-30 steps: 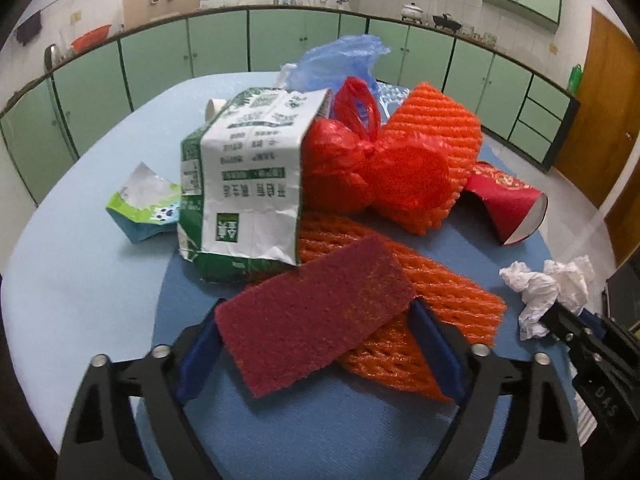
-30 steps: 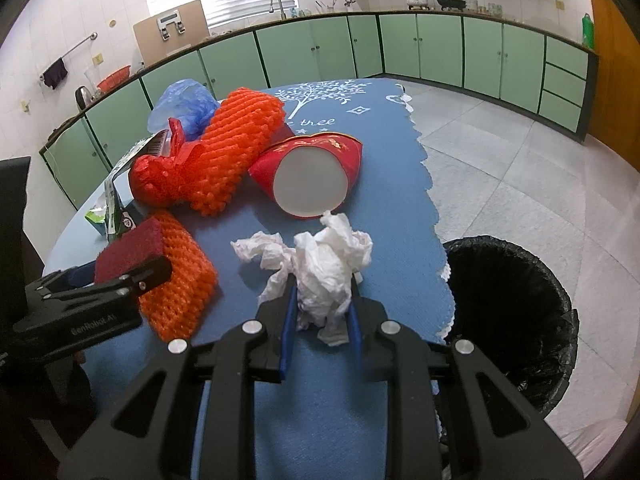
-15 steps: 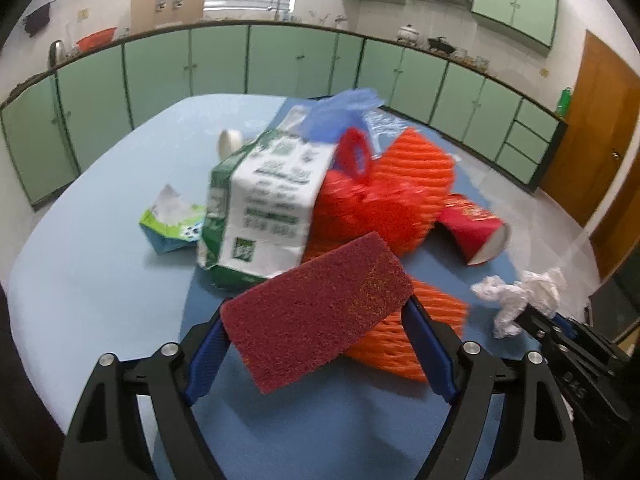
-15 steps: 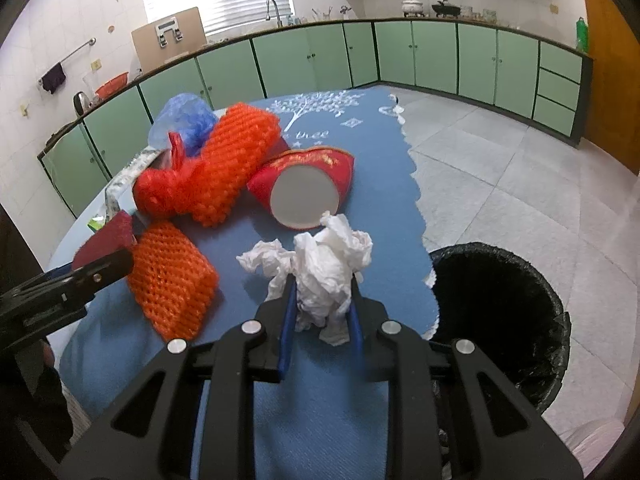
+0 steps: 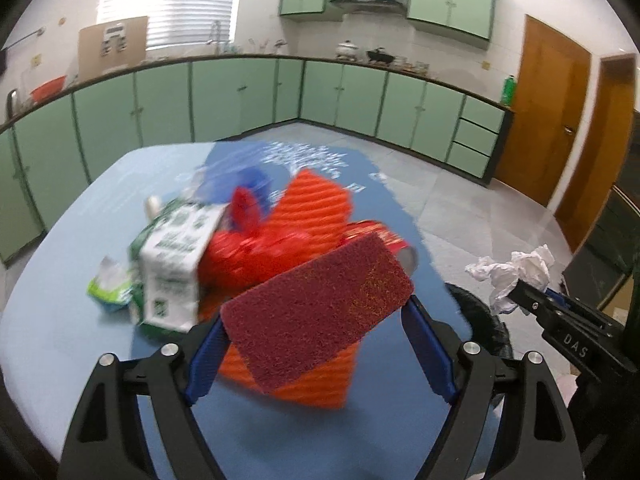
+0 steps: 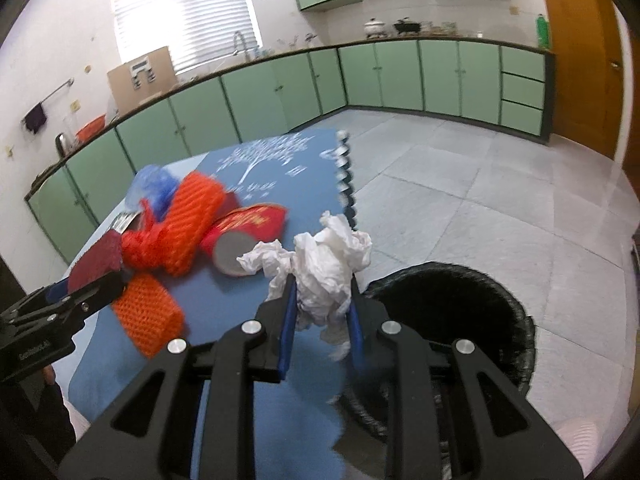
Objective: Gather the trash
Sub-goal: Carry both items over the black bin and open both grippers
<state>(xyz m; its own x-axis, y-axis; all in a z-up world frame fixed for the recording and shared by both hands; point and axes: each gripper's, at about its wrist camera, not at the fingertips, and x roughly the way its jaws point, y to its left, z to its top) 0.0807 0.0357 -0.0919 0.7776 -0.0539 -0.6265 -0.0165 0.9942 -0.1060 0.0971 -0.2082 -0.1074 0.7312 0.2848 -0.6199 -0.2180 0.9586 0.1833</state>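
A dark red scouring pad (image 5: 316, 308) hangs tilted above the table, with my left gripper (image 5: 316, 318) shut on its two ends. It sits over an orange foam net (image 5: 312, 384) that lies on the blue mat. My right gripper (image 6: 322, 292) is shut on a crumpled white tissue (image 6: 324, 256), held in the air at the table's right edge, beside the black-lined trash bin (image 6: 516, 320) on the floor. In the left wrist view the same tissue (image 5: 516, 270) shows at the right, above the bin (image 5: 476, 312).
Piled on the table are a green and white carton (image 5: 172, 276), a red plastic bag (image 5: 248, 256), a second orange net (image 6: 196, 220), a red paper cup (image 6: 244, 228), a blue bag (image 6: 152, 188) and a small green packet (image 5: 108, 288). Tiled floor and green cabinets surround it.
Both grippers have risen and swung right toward the bin. The scouring pad has come up off the orange net, and the tissue has left the table and now hangs at its edge.
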